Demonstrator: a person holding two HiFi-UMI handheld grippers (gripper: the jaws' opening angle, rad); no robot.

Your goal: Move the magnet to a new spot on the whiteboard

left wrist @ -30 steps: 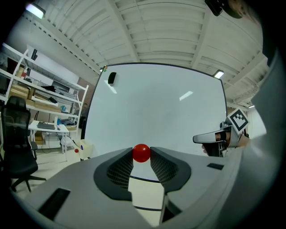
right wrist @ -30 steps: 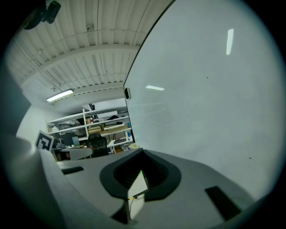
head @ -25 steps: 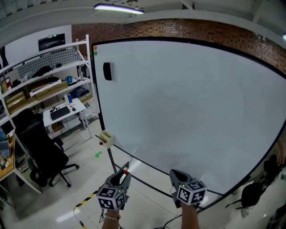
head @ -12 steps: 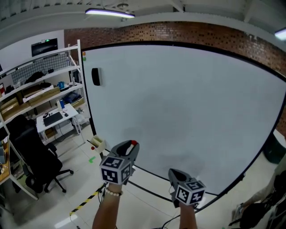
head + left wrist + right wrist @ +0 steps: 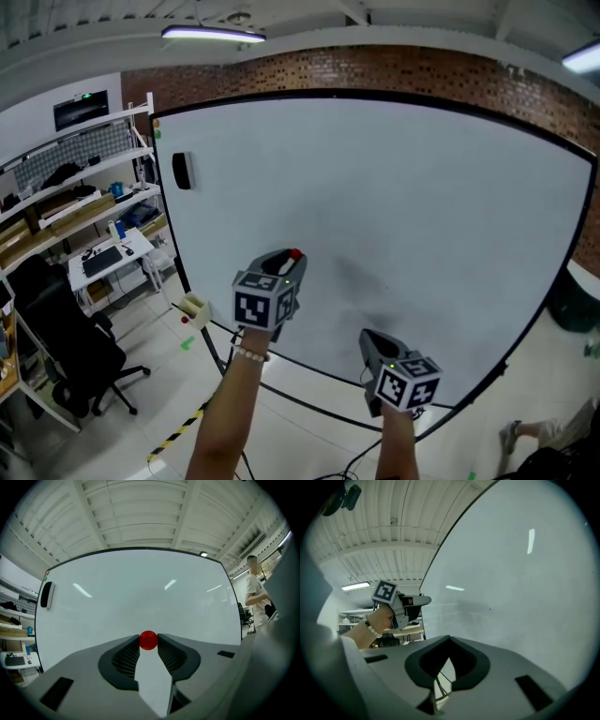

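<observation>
Magnet sat pinched between the tips of the left claw, in front of the whiteboard and apparently not yet stuck on. Right claw was clenched and empty. Pickup looked done; placing at a new spot remained.

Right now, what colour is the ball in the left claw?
Red magnet; clearest in left gripper view.

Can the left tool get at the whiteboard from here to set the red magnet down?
Probably yes: the left tool, shut on the red magnet, faces the whiteboard with nothing between.
</observation>
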